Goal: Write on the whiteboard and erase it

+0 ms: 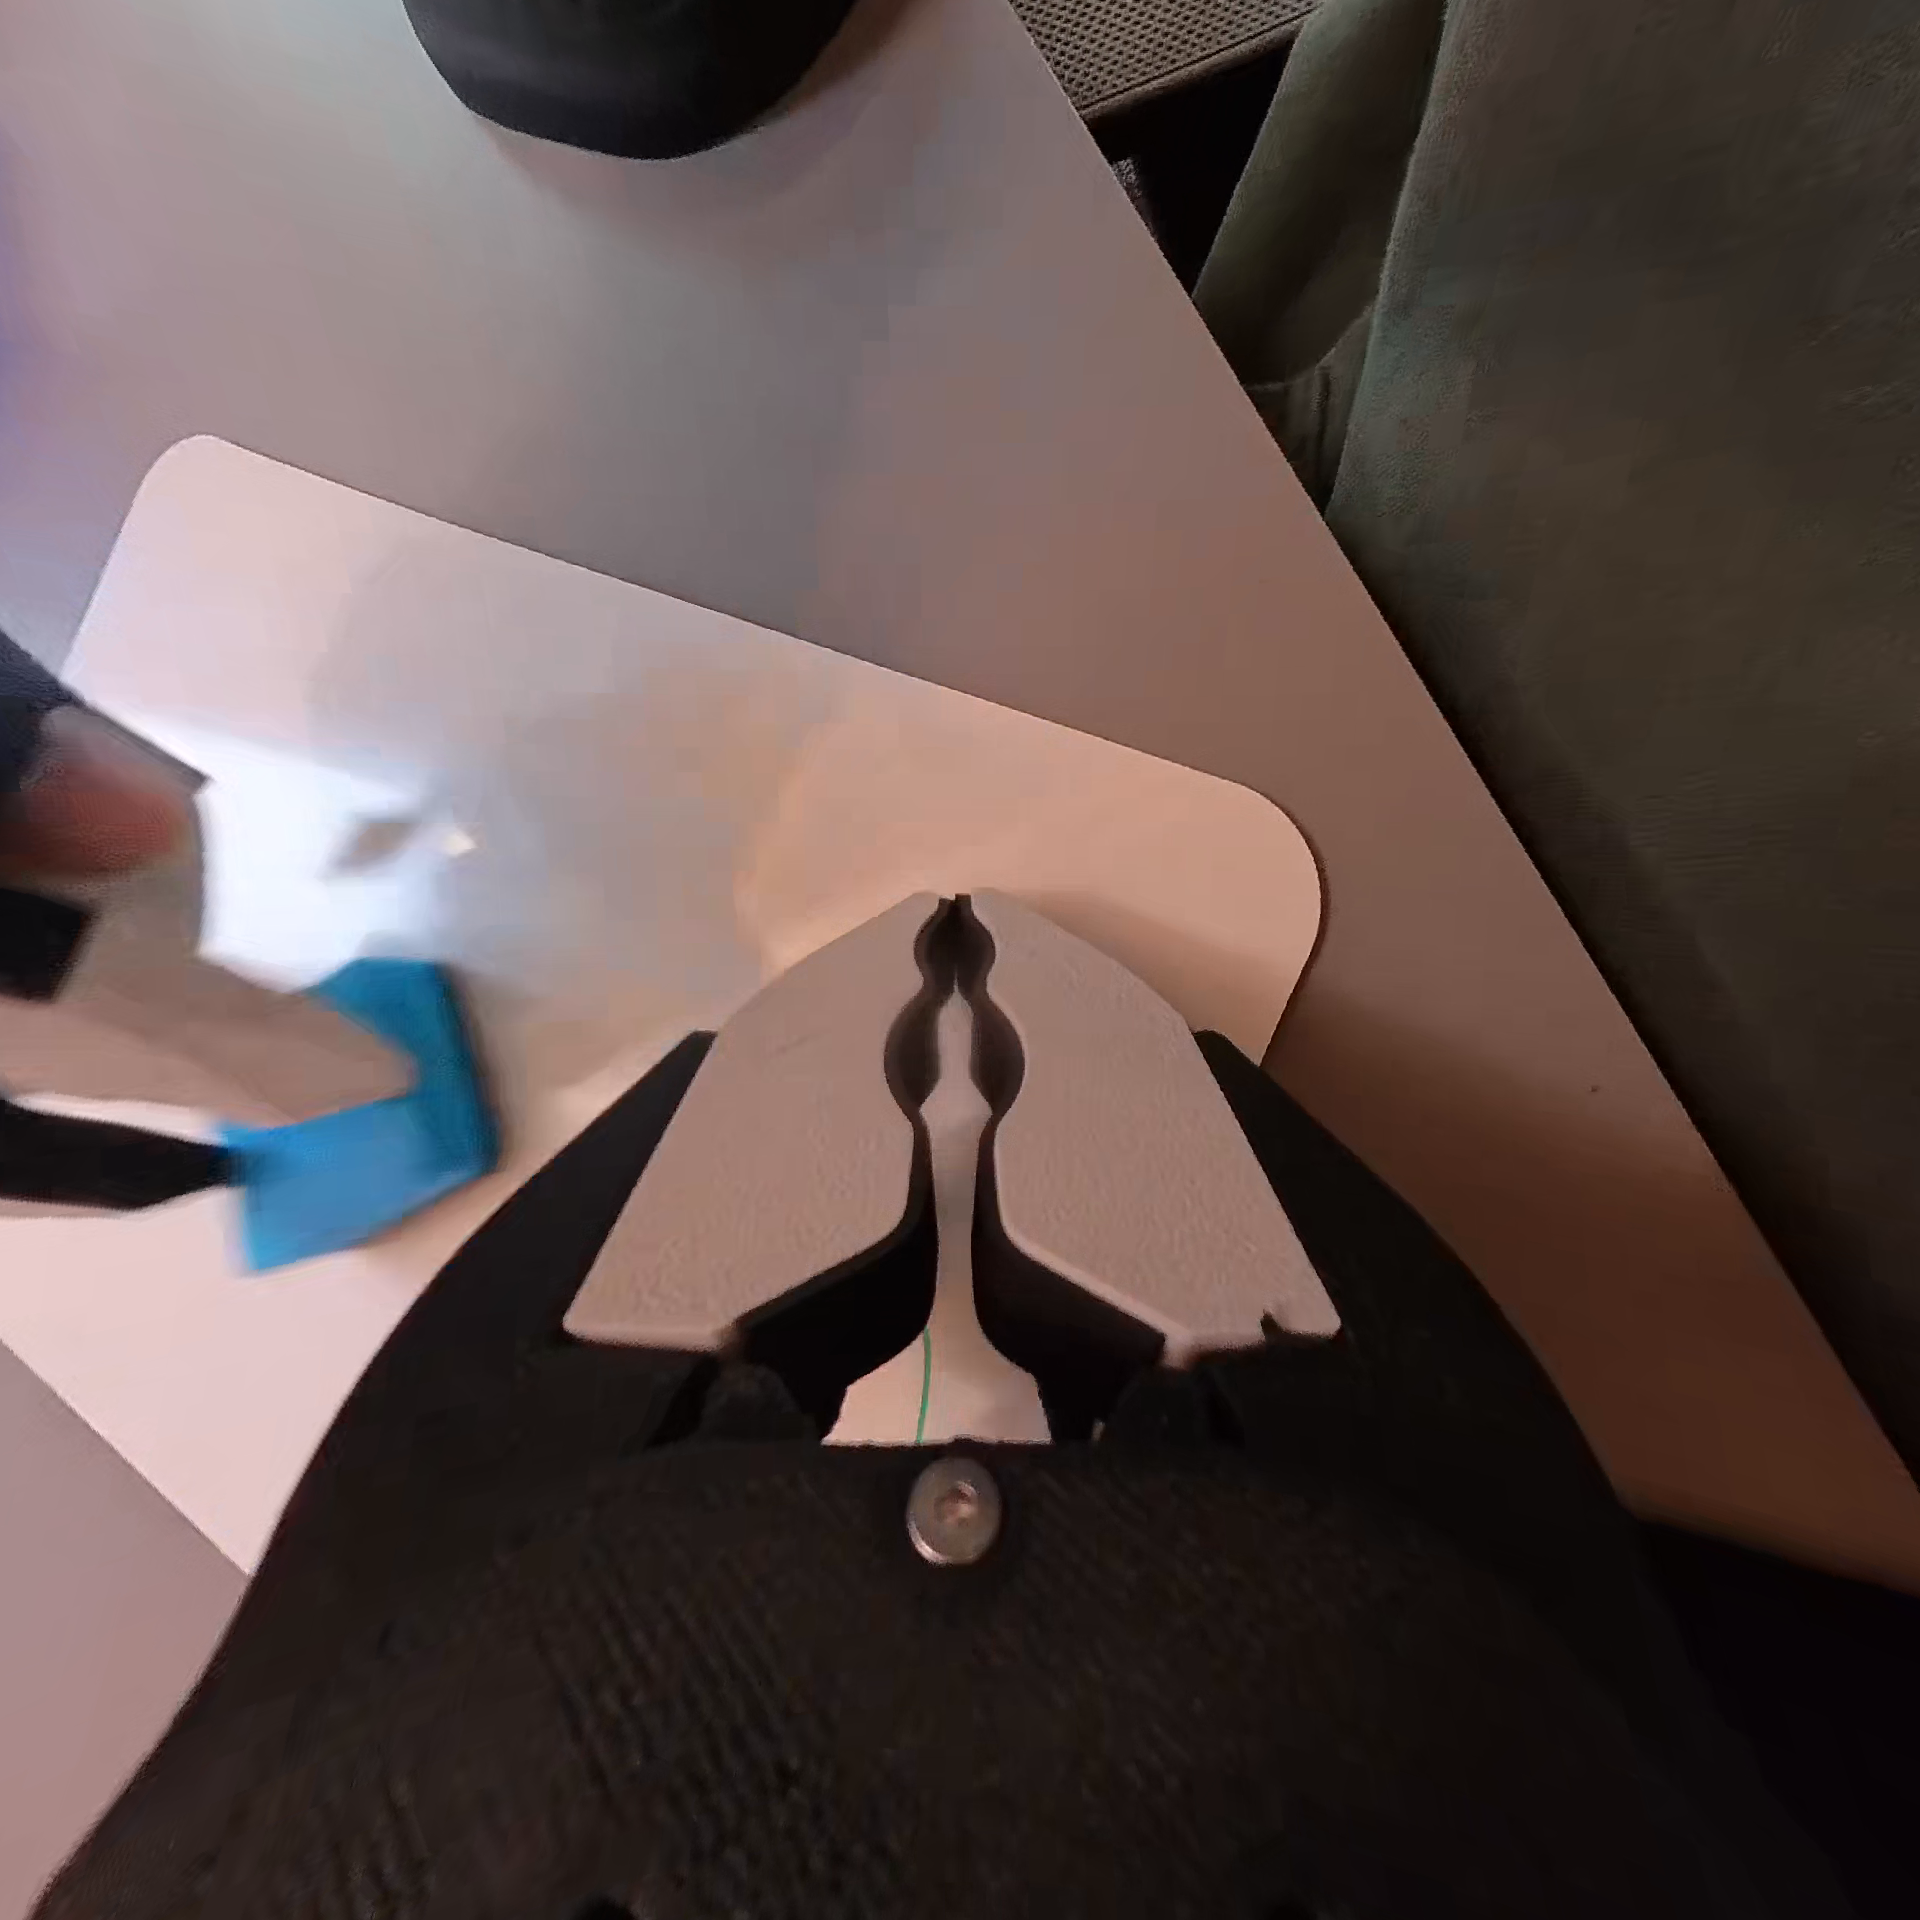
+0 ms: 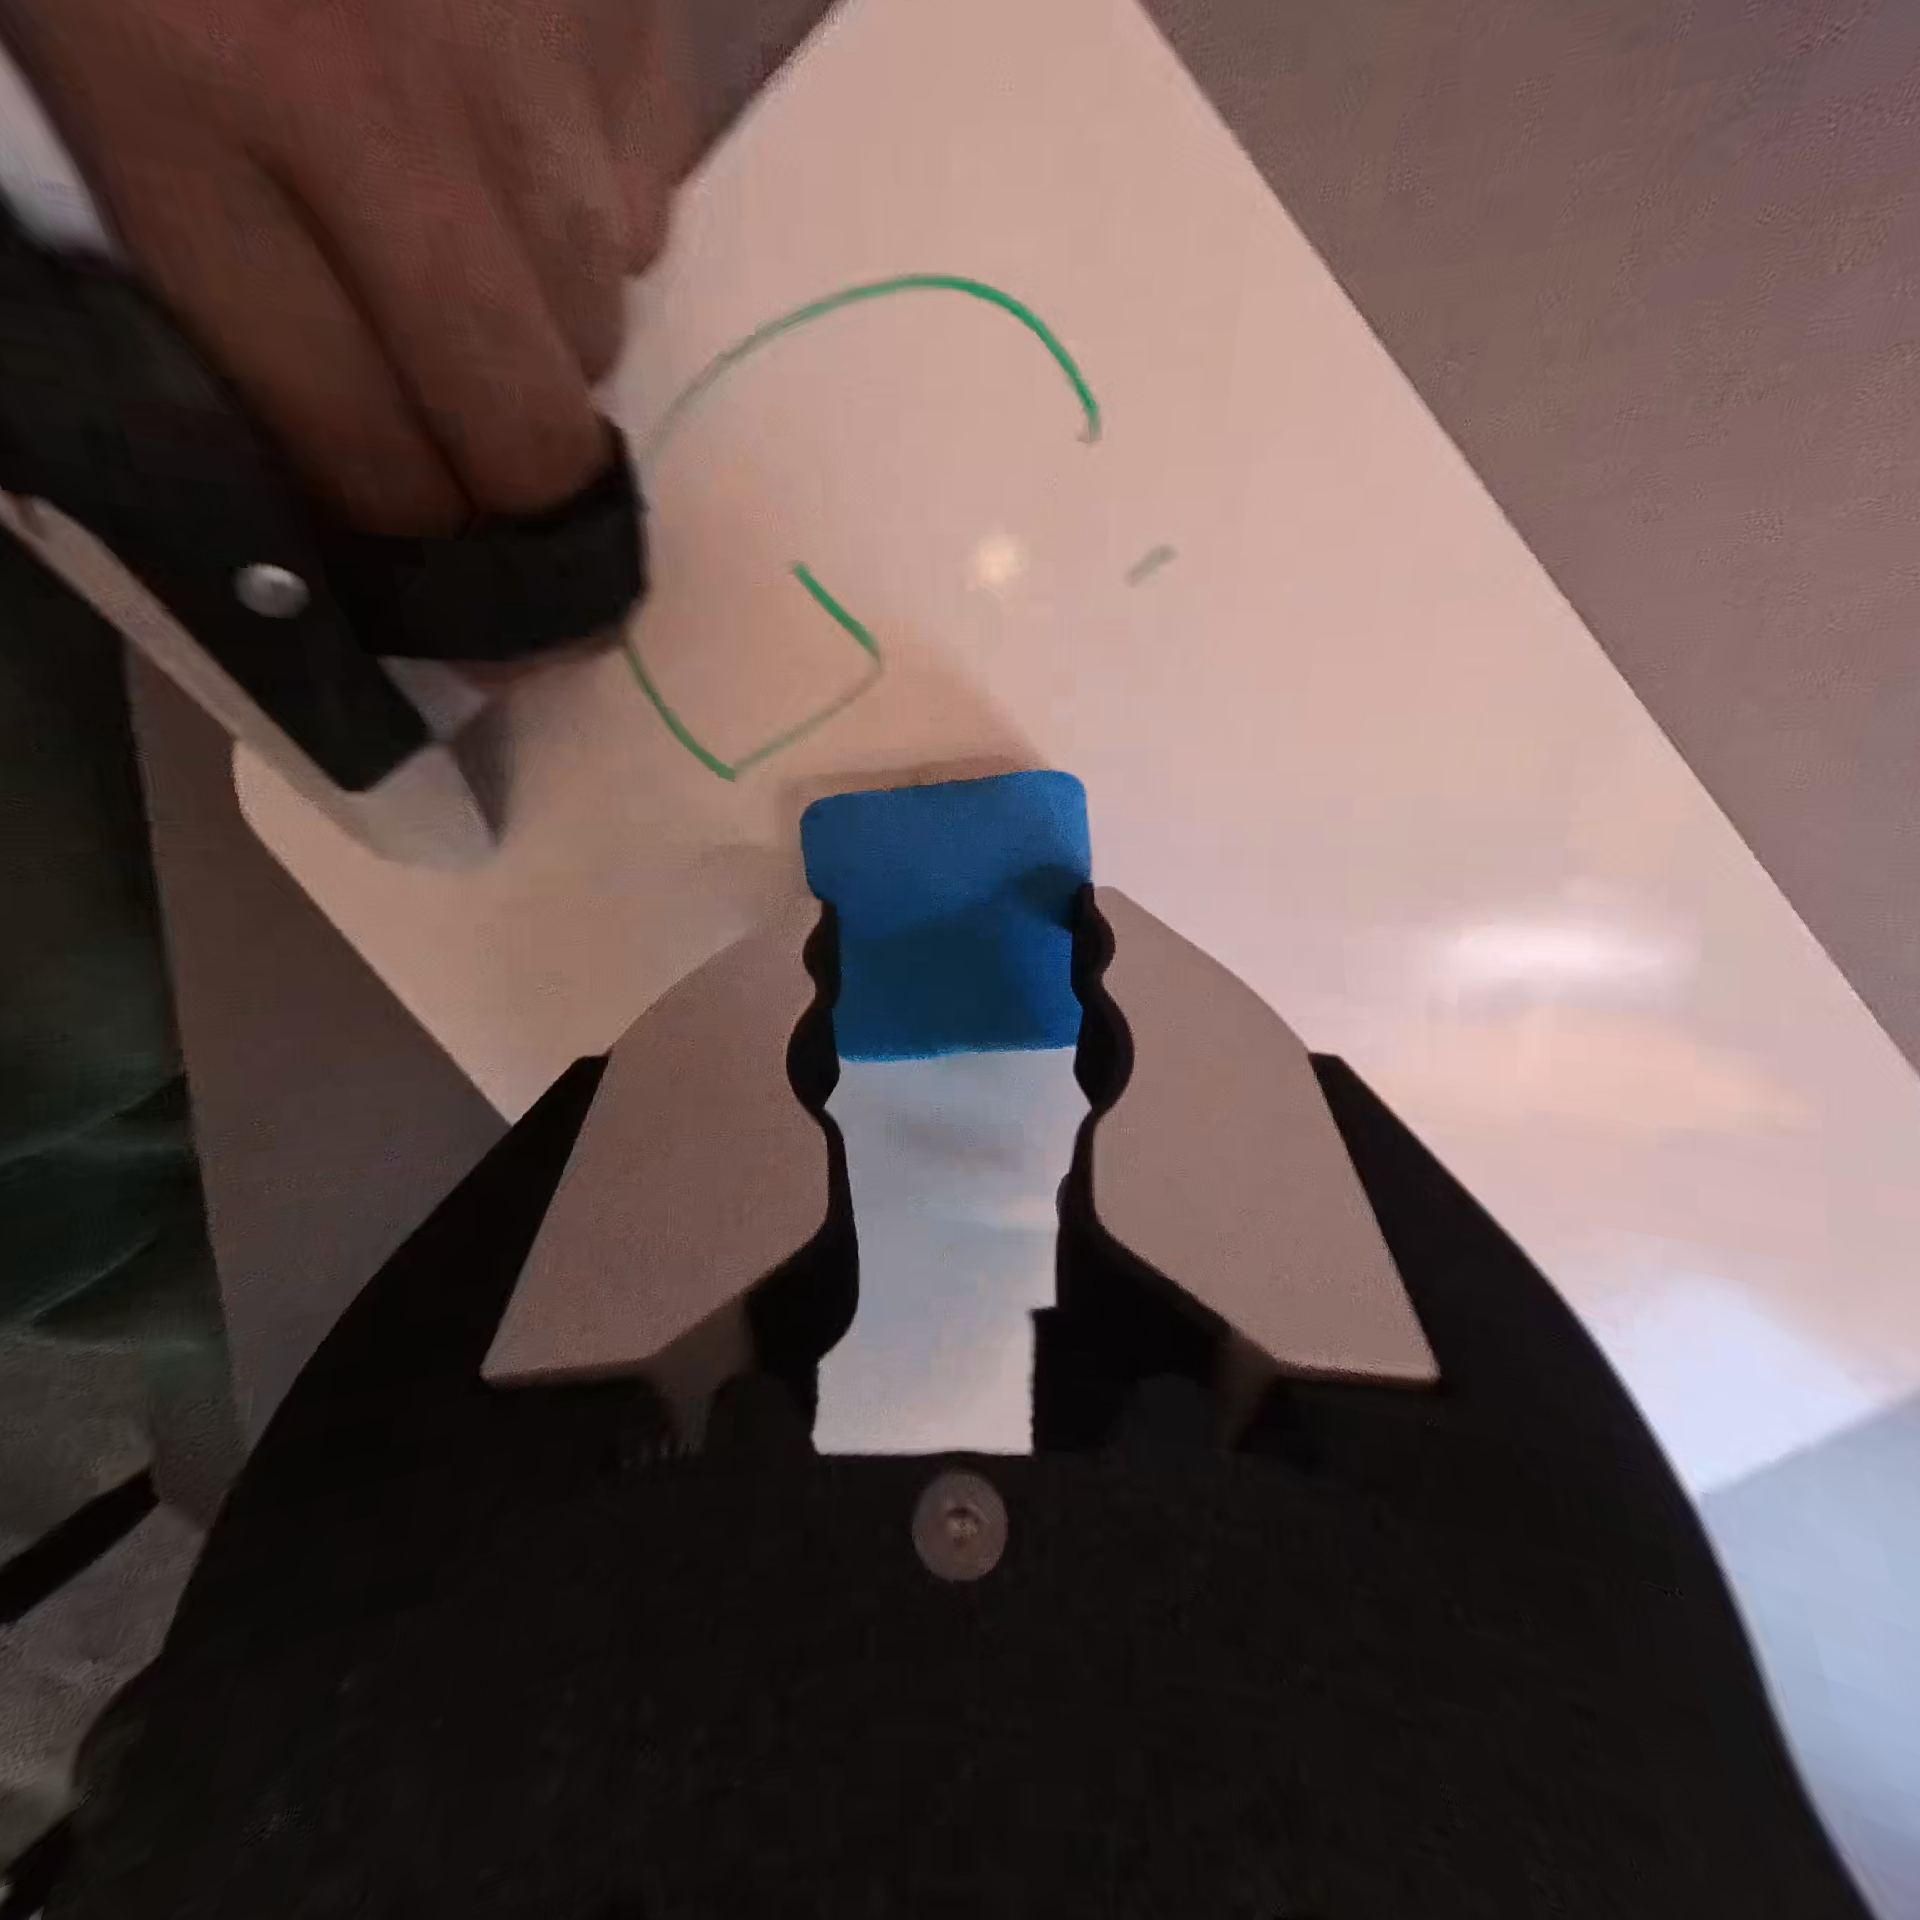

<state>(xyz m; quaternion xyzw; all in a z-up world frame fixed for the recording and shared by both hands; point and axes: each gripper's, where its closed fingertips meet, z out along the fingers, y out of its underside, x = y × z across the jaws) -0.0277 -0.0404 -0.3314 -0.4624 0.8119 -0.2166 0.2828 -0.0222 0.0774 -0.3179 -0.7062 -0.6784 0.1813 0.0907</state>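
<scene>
A white whiteboard [image 1: 520,707] lies flat on a grey table [image 1: 727,312]. My left gripper [image 1: 961,902] is shut and empty, its tips down near the board's rounded corner. My right gripper [image 2: 951,906] is shut on a blue eraser [image 2: 945,831] that is pressed against the whiteboard [image 2: 1299,779]. Green marker strokes [image 2: 914,283] remain on the board just beyond the eraser: an arc and an angular line. In the left wrist view the right gripper [image 1: 312,1117] and eraser [image 1: 364,1153] show blurred at the left. In the right wrist view the left gripper [image 2: 457,779] shows at the upper left, held by a hand [image 2: 364,260].
A black rounded object [image 1: 623,73] sits at the far end of the table. Dark green fabric [image 1: 1610,520] lies beyond the table's right edge. The table [image 2: 1558,208] runs past the board on its far side.
</scene>
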